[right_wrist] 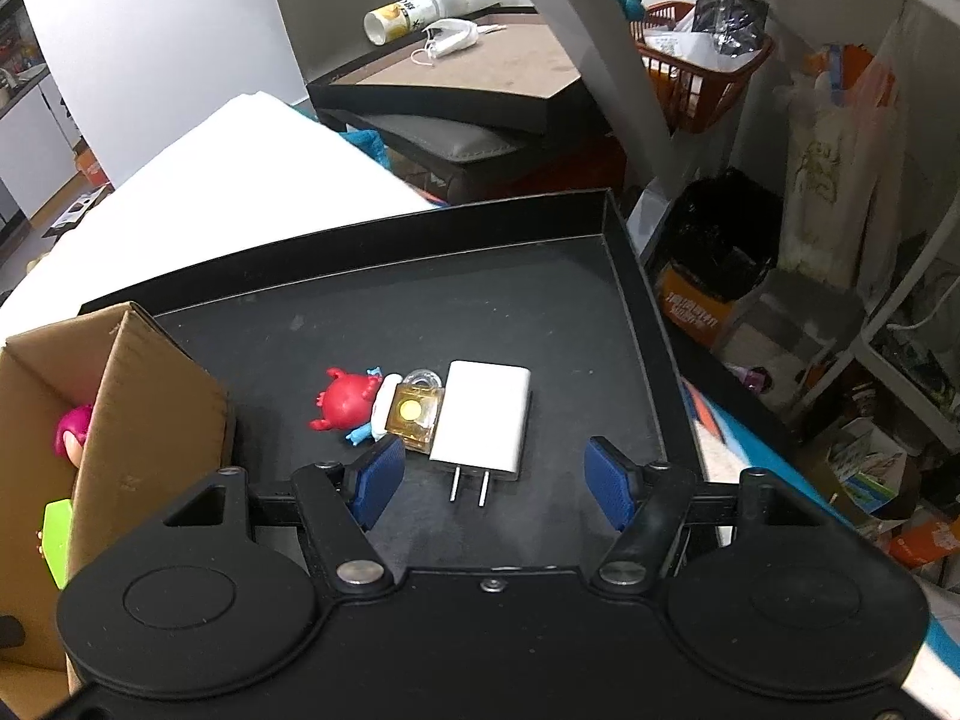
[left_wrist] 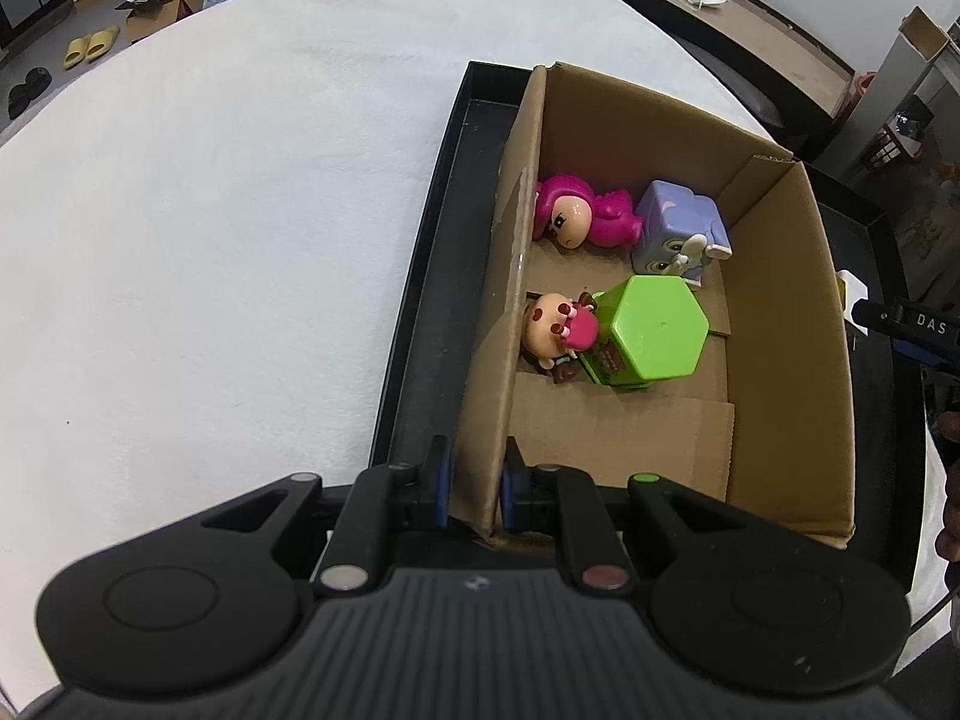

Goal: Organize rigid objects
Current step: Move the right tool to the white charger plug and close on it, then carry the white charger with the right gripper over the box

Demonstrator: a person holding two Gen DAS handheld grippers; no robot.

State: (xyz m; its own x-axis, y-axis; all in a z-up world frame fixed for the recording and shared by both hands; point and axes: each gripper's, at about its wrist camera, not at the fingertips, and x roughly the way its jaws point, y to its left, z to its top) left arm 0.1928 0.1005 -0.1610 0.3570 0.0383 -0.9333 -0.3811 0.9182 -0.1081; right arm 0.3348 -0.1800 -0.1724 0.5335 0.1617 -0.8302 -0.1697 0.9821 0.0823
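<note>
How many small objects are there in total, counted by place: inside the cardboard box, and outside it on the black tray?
Inside the cardboard box: 4 (pink figure, purple cube toy, green hexagonal toy, small doll)
On the black tray: 3 (red figure, amber padlock, white charger)
Total: 7

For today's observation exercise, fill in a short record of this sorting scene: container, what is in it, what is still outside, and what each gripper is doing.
container: cardboard box standing in a black tray
inside box: pink figure, purple cube toy, green hexagonal toy, small doll
outside, on tray: red figure, amber padlock, white charger
left gripper: shut on the box wall
right gripper: open above the charger's prongs, holding nothing
</note>
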